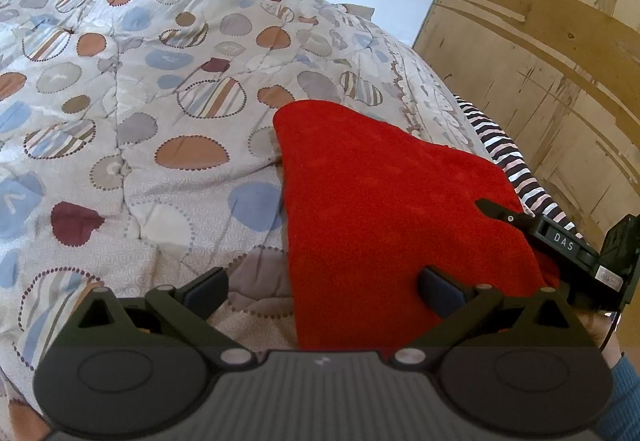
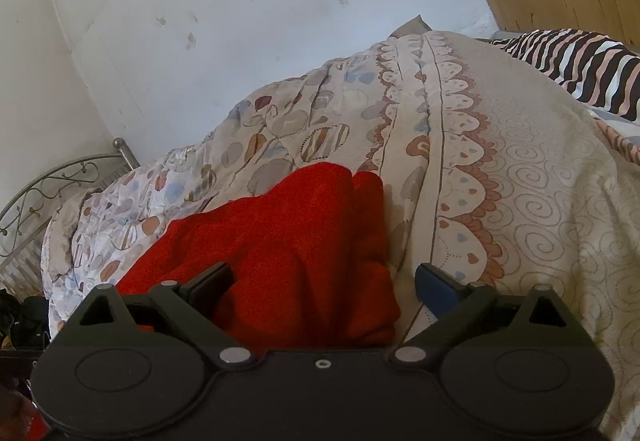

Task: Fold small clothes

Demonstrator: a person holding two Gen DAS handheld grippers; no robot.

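Left hand-held gripper (image 1: 323,291) spread wide, empty, hovering over patterned quilt (image 1: 132,129) on the bed and near-left edge of red cloth (image 1: 384,209). Red cloth lying on quilt, rumpled, toward right. Right hand-held gripper (image 2: 323,287) spread too, gripping nothing, over cloth's near-right edge. Striped pillow (image 2: 576,61) far right.

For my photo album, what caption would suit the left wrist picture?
Open left gripper poised over a red cloth on a patterned quilt.
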